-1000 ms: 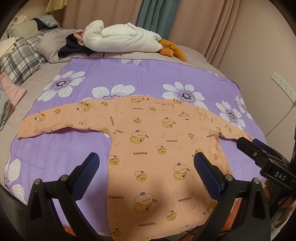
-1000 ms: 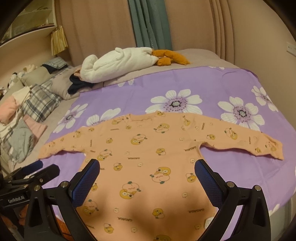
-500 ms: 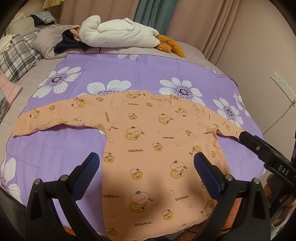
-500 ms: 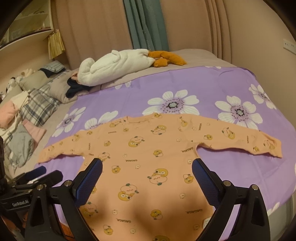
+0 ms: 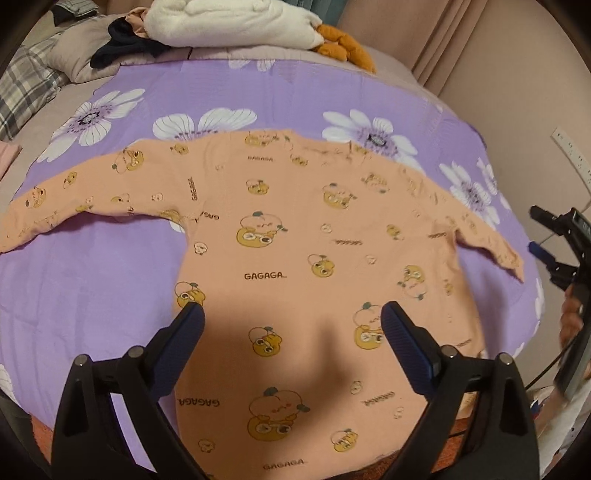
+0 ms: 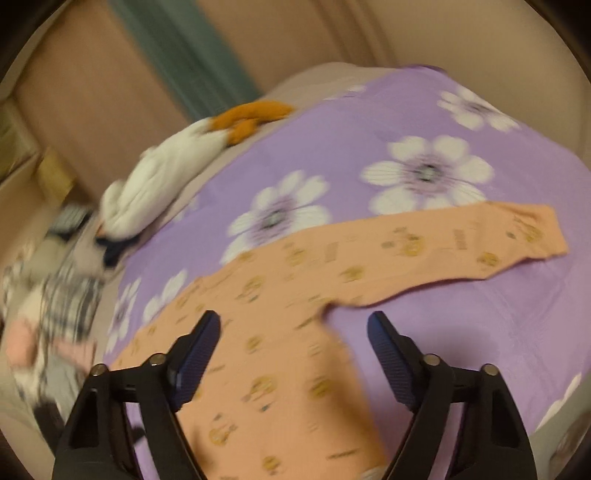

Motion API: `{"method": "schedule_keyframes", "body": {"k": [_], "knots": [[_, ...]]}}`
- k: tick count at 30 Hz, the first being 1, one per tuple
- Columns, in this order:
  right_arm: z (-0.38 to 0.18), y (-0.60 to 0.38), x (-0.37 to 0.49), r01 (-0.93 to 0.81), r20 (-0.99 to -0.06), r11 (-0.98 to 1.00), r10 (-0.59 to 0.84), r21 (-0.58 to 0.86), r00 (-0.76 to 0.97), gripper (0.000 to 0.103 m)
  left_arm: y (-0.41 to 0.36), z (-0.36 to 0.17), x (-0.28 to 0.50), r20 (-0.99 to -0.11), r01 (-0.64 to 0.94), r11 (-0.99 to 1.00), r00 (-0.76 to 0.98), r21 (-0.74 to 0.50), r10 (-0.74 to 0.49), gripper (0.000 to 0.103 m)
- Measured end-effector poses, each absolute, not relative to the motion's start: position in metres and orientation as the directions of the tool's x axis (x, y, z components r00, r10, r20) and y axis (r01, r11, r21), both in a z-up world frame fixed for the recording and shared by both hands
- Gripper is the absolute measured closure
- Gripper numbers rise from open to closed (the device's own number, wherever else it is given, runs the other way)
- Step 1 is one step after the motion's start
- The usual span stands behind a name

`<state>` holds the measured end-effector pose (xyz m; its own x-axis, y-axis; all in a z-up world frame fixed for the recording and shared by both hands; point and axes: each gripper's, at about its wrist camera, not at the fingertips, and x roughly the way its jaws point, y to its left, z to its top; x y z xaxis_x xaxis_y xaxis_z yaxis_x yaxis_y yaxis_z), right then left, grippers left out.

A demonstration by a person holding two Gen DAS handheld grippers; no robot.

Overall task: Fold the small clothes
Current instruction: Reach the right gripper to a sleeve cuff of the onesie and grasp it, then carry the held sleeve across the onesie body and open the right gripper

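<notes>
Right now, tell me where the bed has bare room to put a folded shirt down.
Bare sheet below the shirt's left sleeve, and beyond the collar up to the white bundle. The bed's far-left side is crowded with clothes.

Both the left gripper [image 5: 291,325] and the right gripper [image 6: 293,334] have matte black angular plastic arms with triangular cutouts, round silver pivot screws, and tapering fingers [image 5: 184,332] faced with dark blue ribbed pads [image 6: 384,343].

Blur and crop check
Right wrist view is smearing the shirt [image 6: 280,354] print; the left view's near edge is cropping its hem.
</notes>
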<state>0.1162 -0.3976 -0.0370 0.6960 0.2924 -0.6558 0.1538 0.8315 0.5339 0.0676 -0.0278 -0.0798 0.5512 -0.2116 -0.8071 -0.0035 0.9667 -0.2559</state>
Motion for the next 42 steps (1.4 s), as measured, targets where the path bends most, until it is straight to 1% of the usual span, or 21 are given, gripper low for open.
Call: {"method": "schedule_keyframes", "body": {"k": [2,4,5,7,9,11,14,16,17,19,20,21,22,23,26,28,33,38,42], "knots": [[-0.047,-0.423,0.121,0.221,-0.665,0.803,0.266,0.554,0.698,0.028,-0.028,-0.085,0.072,-0.811,-0.006,0.968,0.548,-0.249,-0.205,0.008],[-0.062,-0.453,0.126,0.303,-0.679,0.755,0.245,0.581,0.692,0.032,-0.029,-0.09,0.076,-0.818,-0.009,0.968,0.536,-0.252,-0.209,0.014],[-0.067,-0.464,0.127,0.338,-0.689,0.74,0.228,0.582,0.688,0.034,-0.029,-0.093,0.079,-0.82,-0.009,0.967,0.533,-0.253,-0.21,0.015],[-0.086,-0.494,0.13,0.439,-0.724,0.691,0.179,0.574,0.666,0.038,-0.03,-0.1,0.082,-0.83,-0.01,0.967,0.515,-0.255,-0.213,0.015],[-0.104,-0.518,0.132,0.513,-0.752,0.649,0.145,0.563,0.643,0.045,-0.031,-0.109,0.084,-0.845,-0.014,0.967,0.489,-0.256,-0.217,0.017],[-0.119,-0.537,0.132,0.586,-0.788,0.611,0.103,0.532,0.608,0.048,-0.032,-0.118,0.086,-0.859,-0.021,0.967,0.465,-0.254,-0.215,0.018],[-0.14,-0.562,0.127,0.673,-0.824,0.549,0.053,0.496,0.564,0.048,-0.031,-0.125,0.086,-0.87,-0.032,0.969,0.447,-0.246,-0.207,0.018],[-0.148,-0.571,0.123,0.692,-0.821,0.512,0.049,0.509,0.568,0.05,-0.029,-0.129,0.087,-0.874,-0.037,0.969,0.44,-0.245,-0.204,0.018],[-0.15,-0.575,0.123,0.684,-0.81,0.503,0.057,0.528,0.583,0.053,-0.029,-0.129,0.087,-0.875,-0.037,0.969,0.439,-0.244,-0.204,0.018],[-0.15,-0.58,0.127,0.666,-0.795,0.513,0.054,0.541,0.604,0.055,-0.029,-0.13,0.088,-0.876,-0.038,0.97,0.438,-0.241,-0.201,0.018],[-0.15,-0.581,0.13,0.663,-0.792,0.517,0.05,0.541,0.608,0.06,-0.029,-0.129,0.088,-0.877,-0.038,0.97,0.438,-0.24,-0.2,0.018],[-0.15,-0.583,0.133,0.665,-0.796,0.522,0.045,0.534,0.604,0.073,-0.028,-0.129,0.088,-0.876,-0.04,0.97,0.439,-0.24,-0.198,0.018],[-0.15,-0.584,0.137,0.67,-0.803,0.53,0.035,0.52,0.595,0.081,-0.028,-0.128,0.088,-0.876,-0.041,0.97,0.44,-0.241,-0.199,0.018],[-0.15,-0.586,0.137,0.672,-0.804,0.536,0.024,0.512,0.594,0.096,-0.028,-0.128,0.088,-0.874,-0.043,0.969,0.442,-0.244,-0.201,0.018],[-0.139,-0.589,0.14,0.662,-0.79,0.563,-0.026,0.494,0.612,0.097,-0.026,-0.125,0.088,-0.871,-0.047,0.967,0.448,-0.25,-0.203,0.018],[-0.118,-0.587,0.144,0.645,-0.769,0.593,-0.066,0.482,0.636,0.097,-0.023,-0.122,0.088,-0.869,-0.052,0.97,0.457,-0.24,-0.19,0.018],[-0.057,-0.564,0.17,0.537,-0.695,0.709,-0.092,0.457,0.713,0.097,-0.01,-0.104,0.087,-0.846,-0.079,0.966,0.504,-0.247,-0.175,0.018],[0.012,-0.506,0.193,0.33,-0.579,0.824,-0.003,0.46,0.815,0.097,0.002,-0.082,0.084,-0.814,-0.101,0.965,0.563,-0.242,-0.145,0.018],[0.04,-0.456,0.21,0.181,-0.534,0.874,0.102,0.451,0.84,0.097,0.009,-0.07,0.081,-0.794,-0.116,0.965,0.595,-0.234,-0.122,0.018]]}}
